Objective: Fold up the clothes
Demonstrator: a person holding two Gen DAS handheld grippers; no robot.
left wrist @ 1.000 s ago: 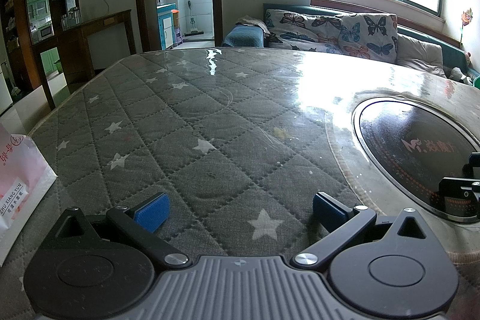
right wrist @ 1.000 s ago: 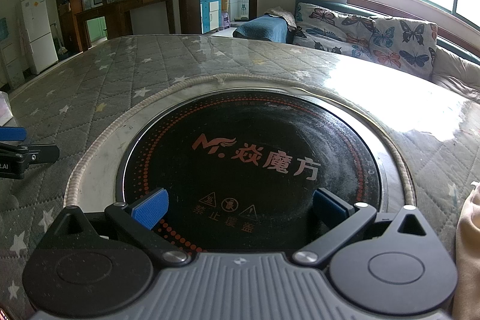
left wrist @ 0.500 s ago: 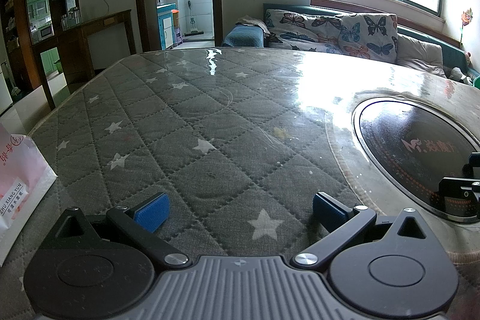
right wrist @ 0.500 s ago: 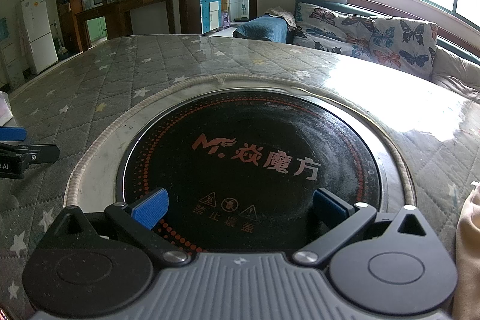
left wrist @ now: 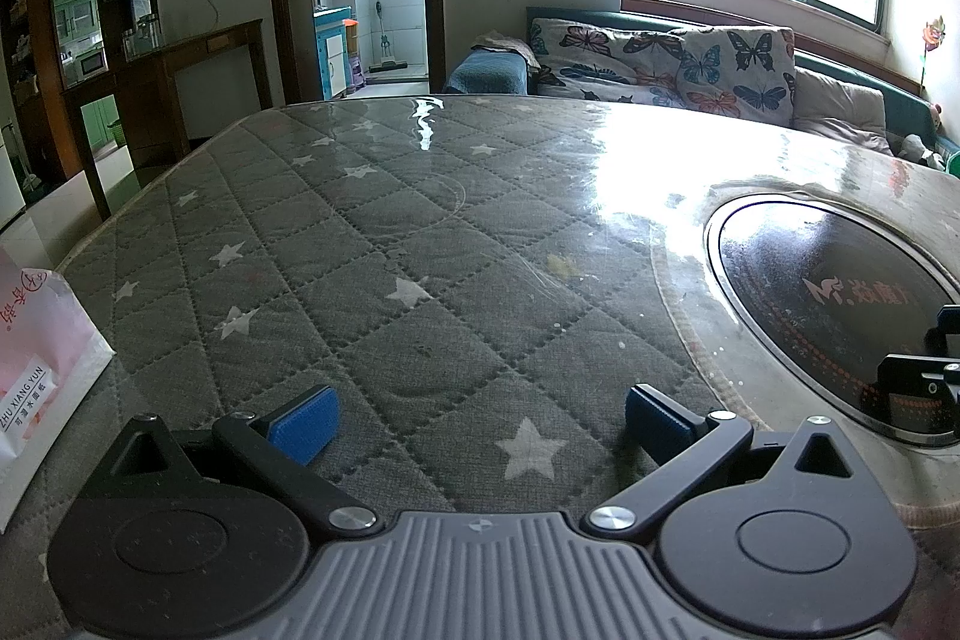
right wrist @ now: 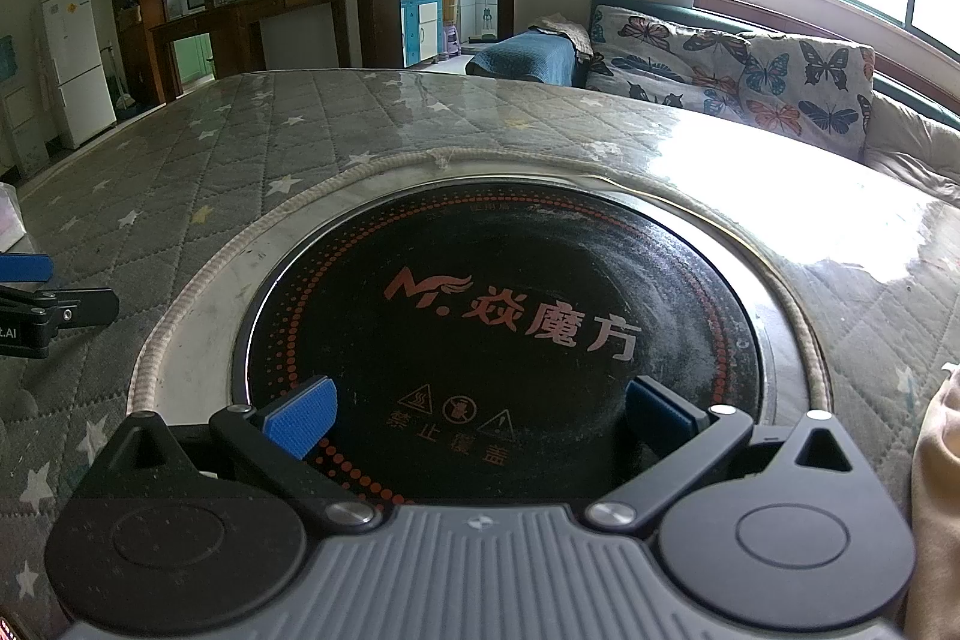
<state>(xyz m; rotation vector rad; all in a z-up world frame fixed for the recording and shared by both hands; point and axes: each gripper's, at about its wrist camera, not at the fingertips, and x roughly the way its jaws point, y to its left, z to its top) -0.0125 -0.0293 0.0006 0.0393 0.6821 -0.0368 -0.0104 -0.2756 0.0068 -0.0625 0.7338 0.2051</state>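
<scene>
Both pairs of jaws stand wide apart with nothing between them, and nothing differs from a second ago. The left gripper (left wrist: 477,415) sits low over the grey quilted star-print table cover (left wrist: 372,292), glossy under a clear film. The right gripper (right wrist: 477,415) sits over the round black glass induction hob (right wrist: 498,328) (red lettering, braided rim). A tan cloth garment (right wrist: 936,460) shows only at the near right edge. A pink-white paper bag (left wrist: 42,370) lies at the near left.
</scene>
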